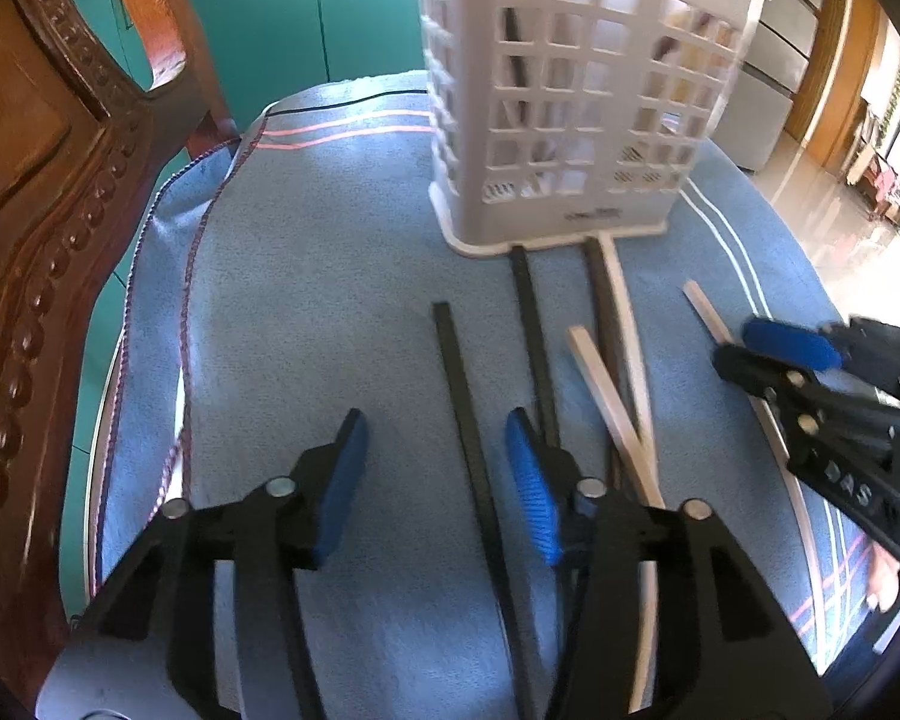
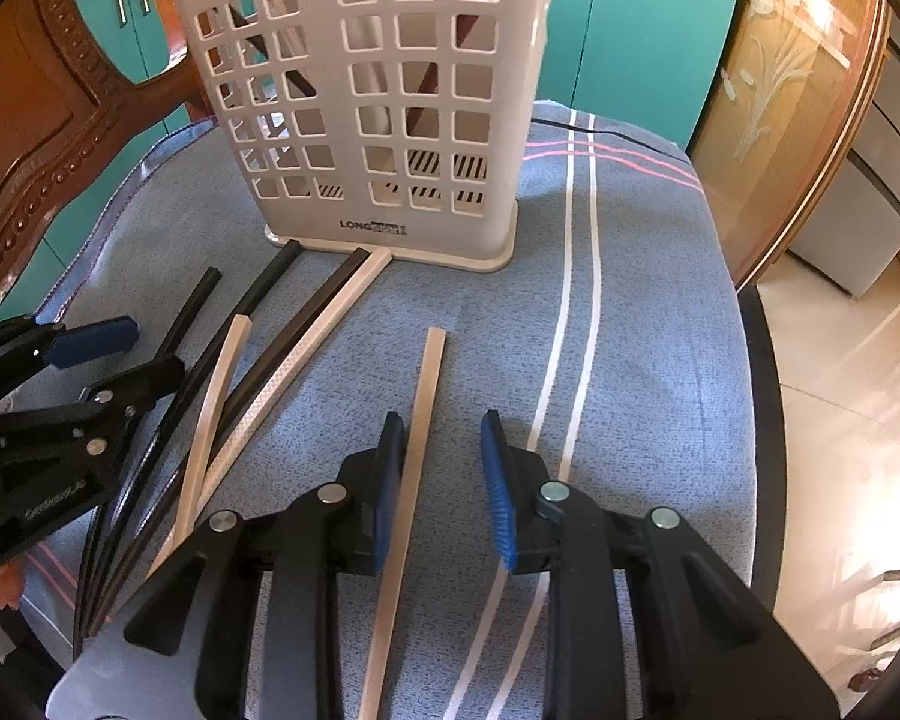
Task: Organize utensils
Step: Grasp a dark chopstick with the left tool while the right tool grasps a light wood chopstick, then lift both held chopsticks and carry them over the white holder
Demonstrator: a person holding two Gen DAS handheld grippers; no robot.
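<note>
Loose chopsticks on blue cloth (image 1: 306, 276) over worktop: one beige chopstick (image 2: 411, 456) lies lengthwise between the right gripper (image 2: 441, 489) fingers, which stand wide apart and grip nothing, one black chopstick (image 1: 468, 420) lies between the left gripper (image 1: 438, 480) fingers, also spread wide and gripping nothing. More black and beige sticks in a crossed bunch (image 2: 228, 396) between the two grippers, off the right one's left finger, tips reaching the base of the white lattice utensil holder (image 2: 384, 120) standing upright straight ahead of both finger pairs, some sticks already inside it
</note>
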